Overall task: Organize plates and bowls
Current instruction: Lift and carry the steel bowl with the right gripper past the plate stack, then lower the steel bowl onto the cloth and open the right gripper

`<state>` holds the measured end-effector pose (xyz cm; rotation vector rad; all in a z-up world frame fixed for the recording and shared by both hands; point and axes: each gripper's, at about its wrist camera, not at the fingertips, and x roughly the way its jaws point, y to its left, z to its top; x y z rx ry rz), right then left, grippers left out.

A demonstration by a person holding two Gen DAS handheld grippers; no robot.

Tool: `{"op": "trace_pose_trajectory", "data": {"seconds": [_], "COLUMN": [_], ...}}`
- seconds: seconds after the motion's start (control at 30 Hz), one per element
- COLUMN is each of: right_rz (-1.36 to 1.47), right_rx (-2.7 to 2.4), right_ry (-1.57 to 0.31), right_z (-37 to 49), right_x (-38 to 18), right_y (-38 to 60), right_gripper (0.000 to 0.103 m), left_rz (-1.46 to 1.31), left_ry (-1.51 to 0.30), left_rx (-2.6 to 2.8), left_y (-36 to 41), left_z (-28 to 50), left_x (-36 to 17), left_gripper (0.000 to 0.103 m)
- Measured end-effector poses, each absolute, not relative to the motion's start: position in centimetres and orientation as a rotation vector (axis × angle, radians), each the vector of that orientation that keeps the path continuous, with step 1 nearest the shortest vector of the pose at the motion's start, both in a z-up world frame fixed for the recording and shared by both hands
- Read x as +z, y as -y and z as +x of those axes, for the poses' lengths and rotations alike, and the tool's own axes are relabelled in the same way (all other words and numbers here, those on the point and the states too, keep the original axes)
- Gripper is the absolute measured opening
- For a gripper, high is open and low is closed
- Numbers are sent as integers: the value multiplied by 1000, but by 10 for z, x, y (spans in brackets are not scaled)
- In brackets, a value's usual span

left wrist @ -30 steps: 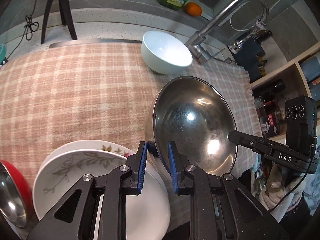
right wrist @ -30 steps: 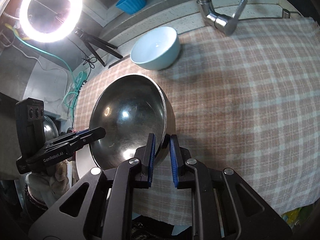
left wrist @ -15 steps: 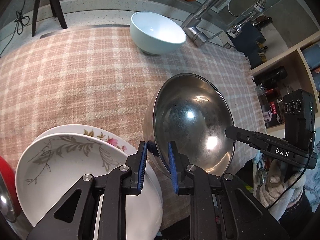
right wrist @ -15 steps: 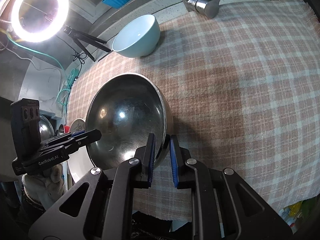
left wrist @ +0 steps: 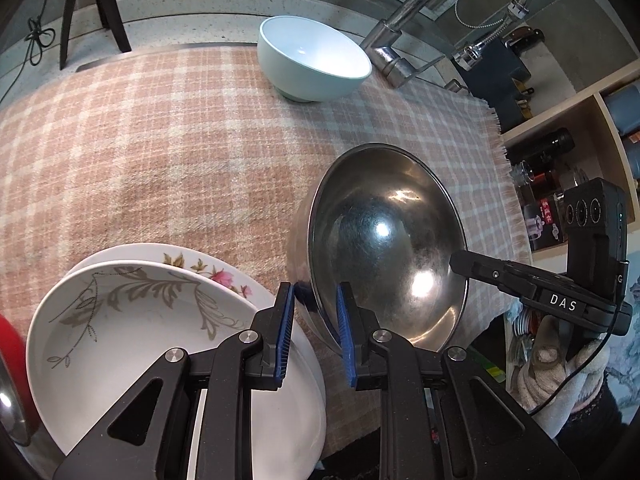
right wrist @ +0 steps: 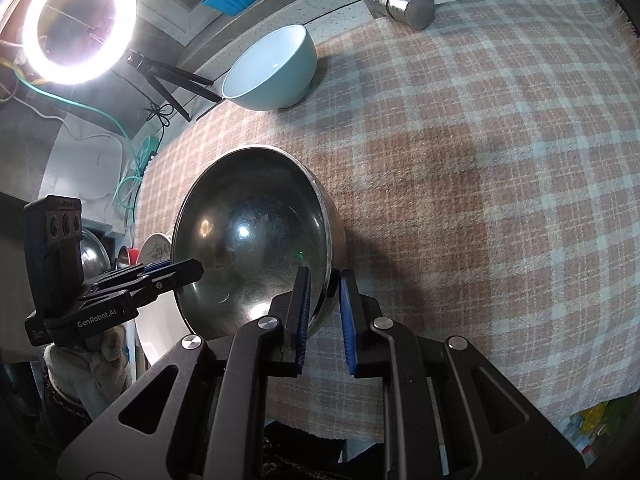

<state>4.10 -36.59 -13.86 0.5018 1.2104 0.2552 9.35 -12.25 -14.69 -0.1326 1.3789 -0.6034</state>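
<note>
A plaid cloth (left wrist: 168, 152) covers the counter. Over its near edge hangs the steel bowl (left wrist: 384, 248), tilted, its rim pinched from opposite sides: the left gripper (left wrist: 312, 328) clamps one side, the right gripper (right wrist: 324, 308) the other, both jaws closed on the rim. Two plates (left wrist: 160, 344) sit stacked at the near left corner, so the plates look sorted. The blue bowl (left wrist: 316, 64) stands alone at the far edge by the tap (left wrist: 400, 52); I'd say the bowls remain to be nested.
</note>
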Motion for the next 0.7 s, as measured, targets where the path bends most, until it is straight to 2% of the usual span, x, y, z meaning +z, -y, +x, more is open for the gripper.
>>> {"op": "trace_pose_trajectory", "data": {"seconds": [0.37, 0.4, 0.43, 0.47, 0.5, 0.53, 0.57, 0.63, 0.7], "right_rz": [483, 483, 483, 484, 485, 486, 486, 484, 486], "right_rx": [240, 238, 233, 229, 223, 217, 213, 206, 201], "right_ry": [-1170, -1166, -1159, -1147, -1132, -1118, -1102, -1079, -1057], "right_z": [39, 40, 40, 40, 40, 40, 39, 40, 40], "right_x": [-124, -122, -121, -119, -116, -113, -110, -103, -97], "right_y": [372, 373, 374, 375, 376, 377, 378, 378, 379], "right_gripper": [15, 21, 37, 46, 62, 72, 74, 83, 87], "left_rz": [-134, -139, -145, -145, -141, -139, -142, -146, -150], "left_ry": [-1356, -1355, -1351, -1345, -1336, -1323, -1312, -1289, -1268], "left_rx": [-587, -585, -586, -587, -583, -575, -567, -535, -510], "left_y": [116, 115, 113, 112, 111, 109, 106, 101, 95], "left_z": [98, 98, 99, 99, 99, 98, 98, 97, 97], "left_x": [-138, -137, -135, -133, -131, -128, -125, -119, -114], "left_gripper": [20, 20, 22, 28, 32, 42, 57, 70, 70]}}
